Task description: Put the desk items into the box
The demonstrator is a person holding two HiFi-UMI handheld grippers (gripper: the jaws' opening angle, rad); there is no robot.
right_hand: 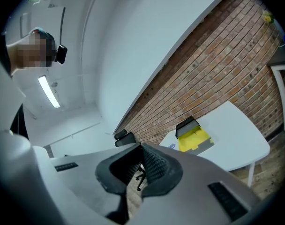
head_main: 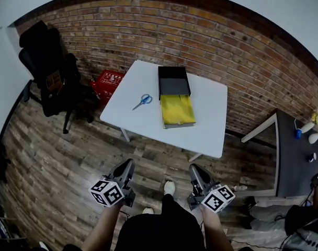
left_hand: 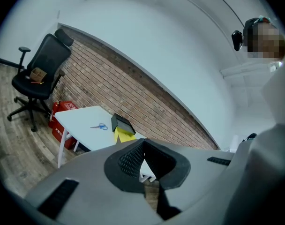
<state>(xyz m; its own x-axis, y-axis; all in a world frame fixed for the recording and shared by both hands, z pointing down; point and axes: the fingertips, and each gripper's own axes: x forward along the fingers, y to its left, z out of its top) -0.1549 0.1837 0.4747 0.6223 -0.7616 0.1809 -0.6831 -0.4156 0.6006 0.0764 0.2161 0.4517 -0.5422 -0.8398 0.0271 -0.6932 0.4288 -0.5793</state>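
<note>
A white table (head_main: 201, 129) stands by the brick wall ahead of me. On it lie blue-handled scissors (head_main: 143, 101) and, just to their right, an open box (head_main: 177, 110) with a yellow inside and a raised black lid. Both grippers hang low near my body, well short of the table. The left gripper (head_main: 128, 164) is shut with nothing in it, and the right gripper (head_main: 194, 170) is likewise shut and empty. The left gripper view shows the scissors (left_hand: 100, 126) and box (left_hand: 123, 129) far beyond its jaws. In the right gripper view the box (right_hand: 194, 137) is small and distant.
A black office chair (head_main: 49, 72) stands at the left, with a red case (head_main: 109, 83) on the floor beside the table. A dark grey desk (head_main: 297, 156) with small items is at the right. Wooden floor lies between me and the table.
</note>
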